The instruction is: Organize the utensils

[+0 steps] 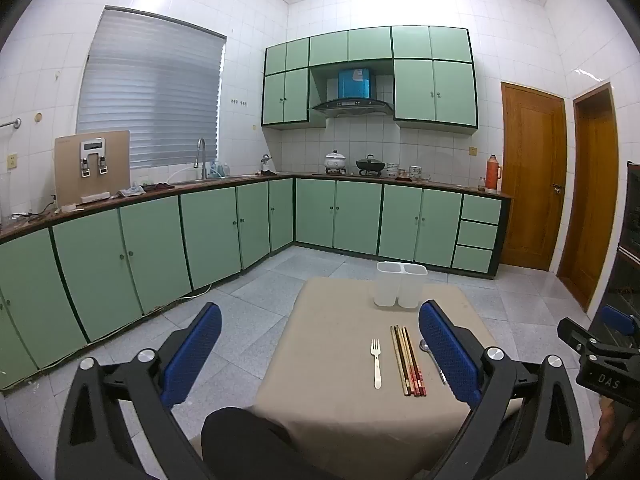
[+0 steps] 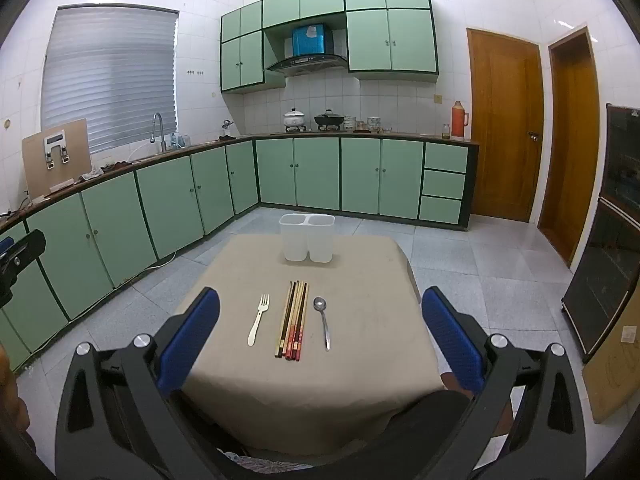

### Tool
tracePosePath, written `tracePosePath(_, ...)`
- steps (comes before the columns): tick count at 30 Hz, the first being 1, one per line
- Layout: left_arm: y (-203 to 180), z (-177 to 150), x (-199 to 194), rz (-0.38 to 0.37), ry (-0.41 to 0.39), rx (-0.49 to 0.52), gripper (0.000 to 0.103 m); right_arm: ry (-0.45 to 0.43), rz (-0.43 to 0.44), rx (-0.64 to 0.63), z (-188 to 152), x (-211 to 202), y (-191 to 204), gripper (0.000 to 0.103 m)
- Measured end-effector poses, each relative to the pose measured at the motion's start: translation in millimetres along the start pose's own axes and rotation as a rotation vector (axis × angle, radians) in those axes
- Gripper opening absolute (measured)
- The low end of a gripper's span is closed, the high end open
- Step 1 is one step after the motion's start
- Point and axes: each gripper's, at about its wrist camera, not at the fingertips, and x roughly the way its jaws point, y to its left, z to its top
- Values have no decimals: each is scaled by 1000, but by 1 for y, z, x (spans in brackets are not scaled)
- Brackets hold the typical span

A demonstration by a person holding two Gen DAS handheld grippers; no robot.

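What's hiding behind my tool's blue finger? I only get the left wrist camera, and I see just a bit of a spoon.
Observer: The whole spoon shows from the right wrist. It lies flat, right of the chopsticks and apart from them, with its bowl toward the white holder.
Operator: Is the other tool open?
Observer: Yes, the right tool is wide open and holds nothing.
Operator: Anything near the dark cabinet?
Observer: A brown cardboard box sits on the floor, nearer the camera than the dark cabinet.
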Motion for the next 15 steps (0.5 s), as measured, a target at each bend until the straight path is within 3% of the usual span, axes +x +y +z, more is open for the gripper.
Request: tracePosePath(15, 1, 0, 0, 2, -5, -1, 97, -6, -2, -3, 2, -1, 3, 98)
